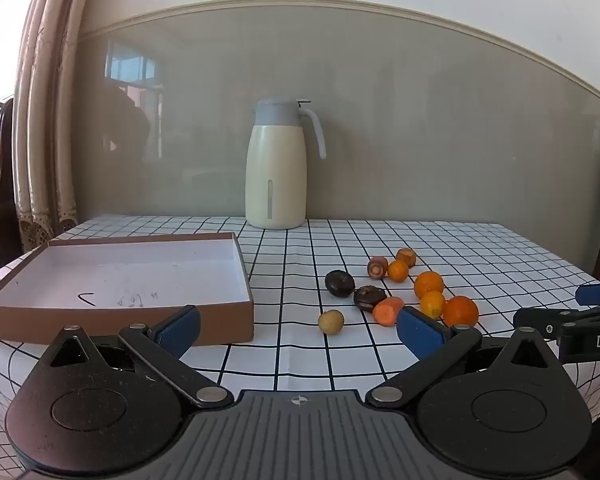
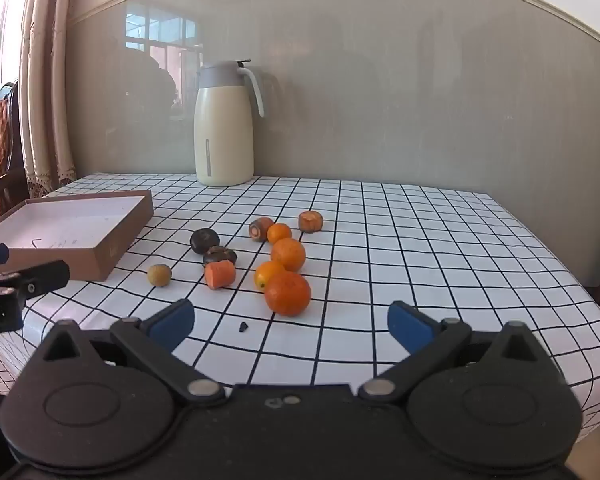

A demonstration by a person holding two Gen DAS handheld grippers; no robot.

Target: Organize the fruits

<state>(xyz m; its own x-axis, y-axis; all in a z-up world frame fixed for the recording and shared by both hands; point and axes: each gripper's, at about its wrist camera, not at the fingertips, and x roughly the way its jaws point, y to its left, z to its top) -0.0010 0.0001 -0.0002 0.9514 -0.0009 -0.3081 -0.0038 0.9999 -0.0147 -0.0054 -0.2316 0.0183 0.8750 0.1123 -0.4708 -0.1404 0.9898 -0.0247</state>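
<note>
Left gripper (image 1: 298, 330): we hold it low over the near cloth, jaws spread wide, nothing between them.
Right gripper (image 2: 291, 326): likewise wide apart and empty, tilted down toward the fruit.
Fruit: a loose cluster lies on the checked table (image 2: 439, 240), right of the box (image 1: 120, 276); none is in the box yet.
Nearest piece: the big orange (image 2: 288, 293) sits just ahead of our right jaws, touching or nearly touching a smaller orange (image 2: 268, 274).
Others: a carrot stub (image 2: 220, 274), two dark fruits (image 2: 204, 241), and a small tan fruit (image 2: 159, 275) that lies nearest the box.
Box: shallow, open and bare inside, at the table's left.
Step in hand: we judge this the start, choosing a first pick.
How to do it well: we would take the big orange with the right, straddling its widest part and closing gently so it neither rolls nor knocks its neighbour.
Risk: round fruit may roll toward the edge.
Jug (image 1: 278, 168): far back, out of our way.
</note>
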